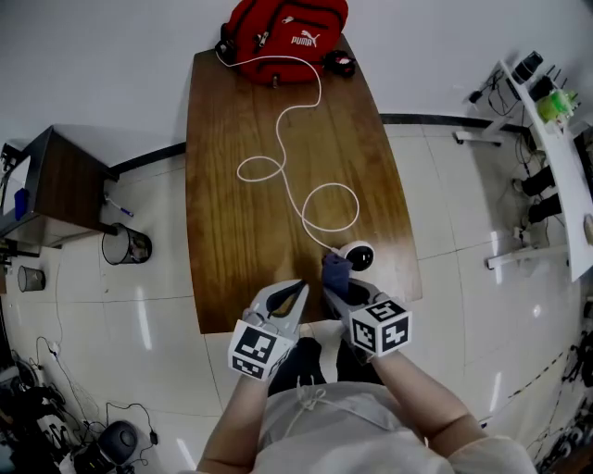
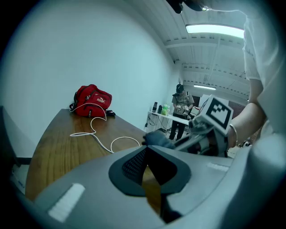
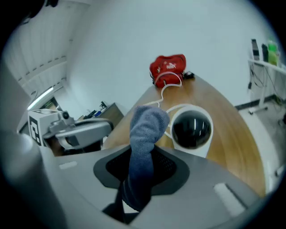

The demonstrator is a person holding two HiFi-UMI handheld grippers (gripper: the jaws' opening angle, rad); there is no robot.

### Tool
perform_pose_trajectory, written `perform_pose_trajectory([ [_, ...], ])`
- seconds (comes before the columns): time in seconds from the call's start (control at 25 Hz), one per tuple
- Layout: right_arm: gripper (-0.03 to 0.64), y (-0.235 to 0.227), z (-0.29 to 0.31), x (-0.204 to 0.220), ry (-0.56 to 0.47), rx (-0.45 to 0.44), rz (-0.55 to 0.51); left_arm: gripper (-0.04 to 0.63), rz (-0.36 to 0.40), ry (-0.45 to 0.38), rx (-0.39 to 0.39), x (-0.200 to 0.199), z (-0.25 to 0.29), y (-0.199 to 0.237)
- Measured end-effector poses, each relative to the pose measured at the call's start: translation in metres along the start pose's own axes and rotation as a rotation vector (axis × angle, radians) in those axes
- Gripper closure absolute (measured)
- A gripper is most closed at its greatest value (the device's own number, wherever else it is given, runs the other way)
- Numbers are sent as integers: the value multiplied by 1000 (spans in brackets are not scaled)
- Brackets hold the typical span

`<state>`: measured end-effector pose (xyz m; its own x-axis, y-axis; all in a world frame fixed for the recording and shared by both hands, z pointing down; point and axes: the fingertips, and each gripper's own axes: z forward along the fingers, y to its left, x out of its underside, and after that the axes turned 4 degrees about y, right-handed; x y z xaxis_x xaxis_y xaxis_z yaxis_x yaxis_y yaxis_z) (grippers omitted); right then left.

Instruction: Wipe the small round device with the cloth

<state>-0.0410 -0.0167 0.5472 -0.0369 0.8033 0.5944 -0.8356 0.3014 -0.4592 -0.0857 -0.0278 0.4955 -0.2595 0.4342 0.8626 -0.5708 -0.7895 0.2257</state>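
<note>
In the head view the left gripper hovers at the near edge of the wooden table, jaws pressed together with nothing between them. The right gripper, just to its right, clamps a blue cloth. The small round device, white with a black dome, sits just ahead and right of that cloth. A white cable loops away toward a red bag at the far end, printed PUMA in white. The left gripper view shows its pads meeting, empty. In the right gripper view the cloth stands up from the clamped jaws, just left of the device's dome; contact cannot be told.
</note>
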Motion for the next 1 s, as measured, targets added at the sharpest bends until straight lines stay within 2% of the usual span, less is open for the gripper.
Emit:
perform_pose_trajectory([
  [0.08, 499, 4, -22, -39, -81, -4, -101, 589, 7, -13, -4, -8, 5, -5],
  [0.16, 499, -2, -33, -72, -129, -4, -149, 589, 19, -16, -4, -17, 14, -11],
  [0.32, 499, -25, -34, -100, -121, 5, -182, 589, 29, -16, 9, -27, 32, -32],
  [0.72, 499, -82, -41, -86, -62, -31, -59, 589, -29, -14, -20, -25, 60, -39],
  [1.0, 499, -122, -47, -63, 29, 10, -29, 589, -62, -2, -34, -20, 75, -36],
])
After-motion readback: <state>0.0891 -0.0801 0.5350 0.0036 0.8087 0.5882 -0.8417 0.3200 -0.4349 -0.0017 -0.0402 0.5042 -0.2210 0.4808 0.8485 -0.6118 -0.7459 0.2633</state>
